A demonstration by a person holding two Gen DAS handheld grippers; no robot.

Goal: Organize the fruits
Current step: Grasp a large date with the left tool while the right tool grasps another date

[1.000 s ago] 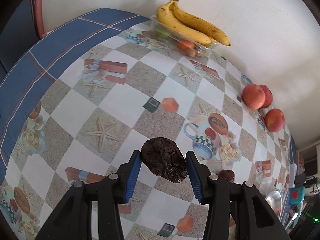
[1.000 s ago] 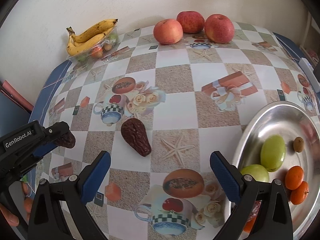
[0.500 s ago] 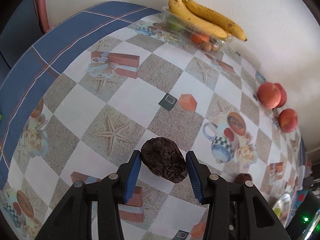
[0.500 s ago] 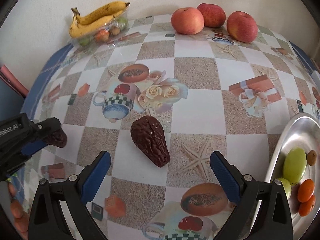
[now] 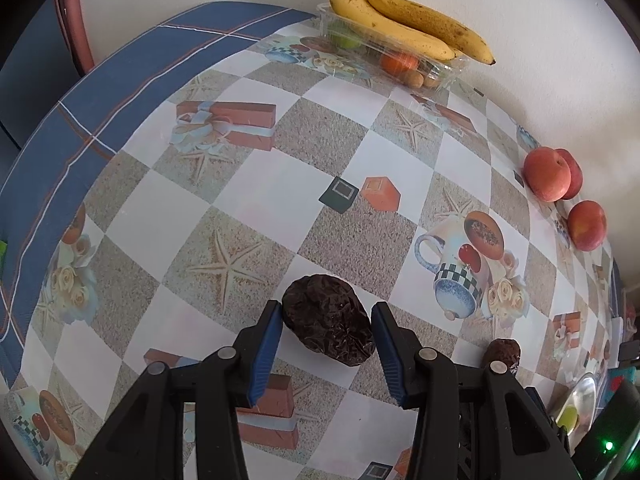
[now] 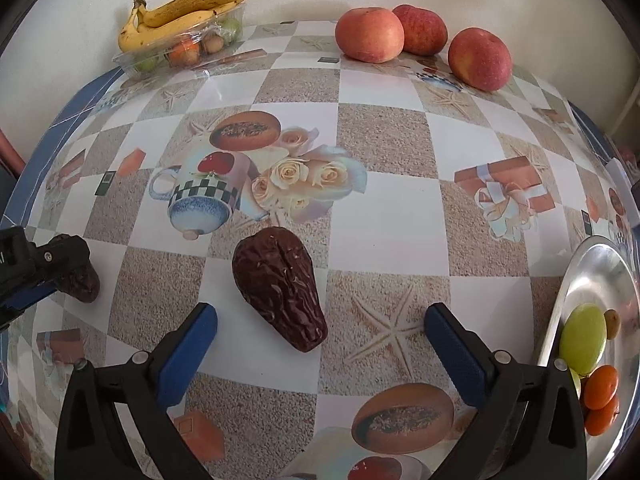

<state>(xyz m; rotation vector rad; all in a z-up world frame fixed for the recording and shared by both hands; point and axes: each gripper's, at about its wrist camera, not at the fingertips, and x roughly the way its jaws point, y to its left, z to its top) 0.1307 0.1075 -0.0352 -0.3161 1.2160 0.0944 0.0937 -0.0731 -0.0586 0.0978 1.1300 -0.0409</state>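
Observation:
My left gripper [image 5: 326,338] is shut on a dark wrinkled date [image 5: 328,326], held just above the patterned tablecloth; it shows at the left edge of the right wrist view [image 6: 78,282]. My right gripper [image 6: 320,346] is open and empty, its blue pads either side of a second dark date [image 6: 280,286] lying on the cloth, which also shows in the left wrist view [image 5: 502,354].
Bananas [image 6: 180,14] lie on a clear tray of small fruit [image 6: 188,50] at the back left. Three peaches [image 6: 420,38] sit along the wall. A steel plate [image 6: 592,280] at the right holds green fruit and small oranges.
The right gripper has moved forward toward the second date, which now lies between its pads. The left gripper, still holding its date, has drawn back to the left.

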